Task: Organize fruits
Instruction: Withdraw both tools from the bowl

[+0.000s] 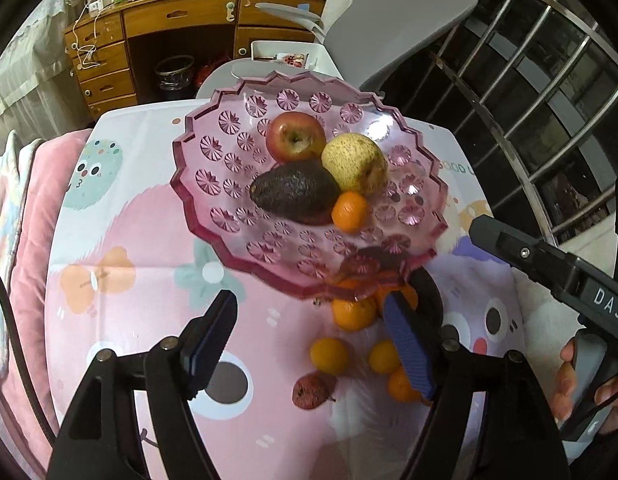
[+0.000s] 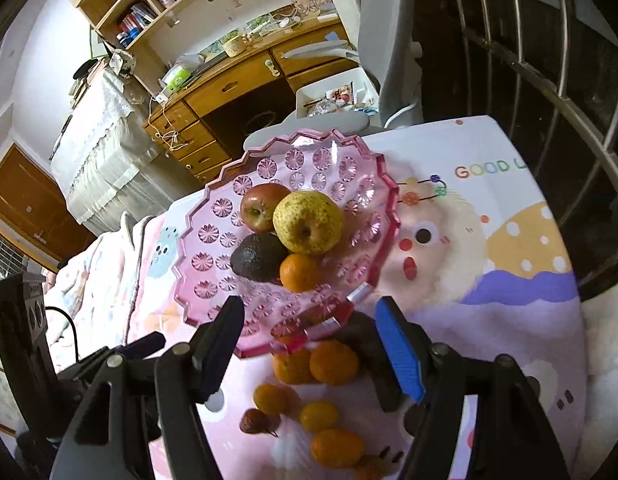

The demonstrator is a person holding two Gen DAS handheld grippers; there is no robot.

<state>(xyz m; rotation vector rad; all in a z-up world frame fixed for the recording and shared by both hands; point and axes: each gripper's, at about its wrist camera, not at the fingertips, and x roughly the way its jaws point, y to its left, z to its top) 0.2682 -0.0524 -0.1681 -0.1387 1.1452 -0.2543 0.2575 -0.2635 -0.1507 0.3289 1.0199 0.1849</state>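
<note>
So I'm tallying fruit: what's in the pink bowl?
In the pink bowl: an apple, a pear, an avocado and one orange. Anything beneath them is hidden. More oranges lie outside on the table.

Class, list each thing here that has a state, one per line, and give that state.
Left gripper: jaws open, empty.
Right gripper: jaws open, empty.
Bowl: upright, holding four fruits.
Apple: in bowl.
Pear: in bowl.
Avocado: in bowl, on its side.
Loose oranges: on tablecloth, outside bowl.
</note>
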